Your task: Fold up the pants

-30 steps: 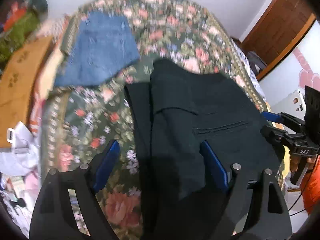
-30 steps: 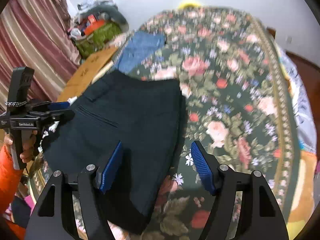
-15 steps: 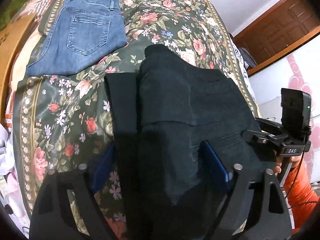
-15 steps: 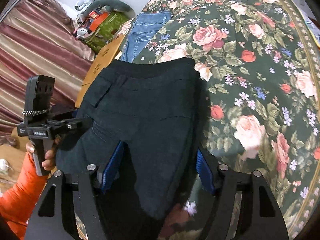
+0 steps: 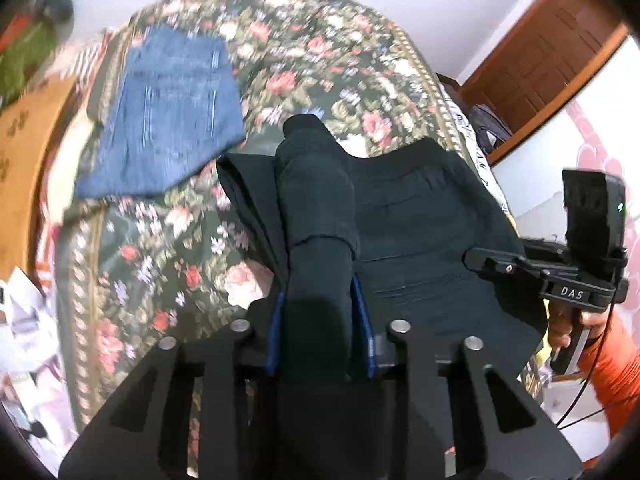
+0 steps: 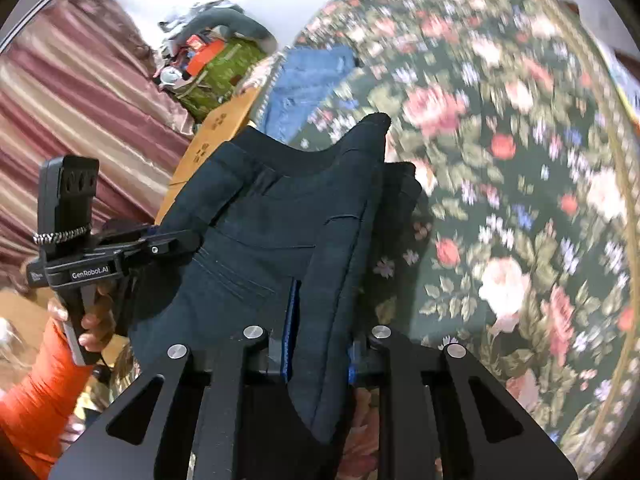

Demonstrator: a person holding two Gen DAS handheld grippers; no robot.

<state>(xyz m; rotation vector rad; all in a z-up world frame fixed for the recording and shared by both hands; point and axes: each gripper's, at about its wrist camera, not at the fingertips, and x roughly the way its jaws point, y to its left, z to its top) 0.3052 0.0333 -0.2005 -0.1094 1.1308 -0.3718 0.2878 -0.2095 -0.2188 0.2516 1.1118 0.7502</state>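
Observation:
The black pants (image 5: 404,224) lie folded on the floral bedspread (image 5: 168,240), their near edge lifted. My left gripper (image 5: 320,300) is shut on a bunched fold of the pants at their left side. My right gripper (image 6: 320,316) is shut on a fold of the same pants (image 6: 256,232) at their right side. Each gripper shows in the other's view: the right one (image 5: 480,258) at the right, the left one (image 6: 188,242) at the left.
Folded blue jeans (image 5: 168,116) lie beyond the black pants toward the far left of the bed. A cardboard box (image 5: 24,152) and clutter stand off the bed's left side. A striped curtain (image 6: 80,120) hangs at the left and a wooden door (image 5: 544,64) stands at the far right.
Both grippers were open over the pants' near edge. Both have closed on folds of the black fabric and raised it, so the cloth bunches up between the jaws.

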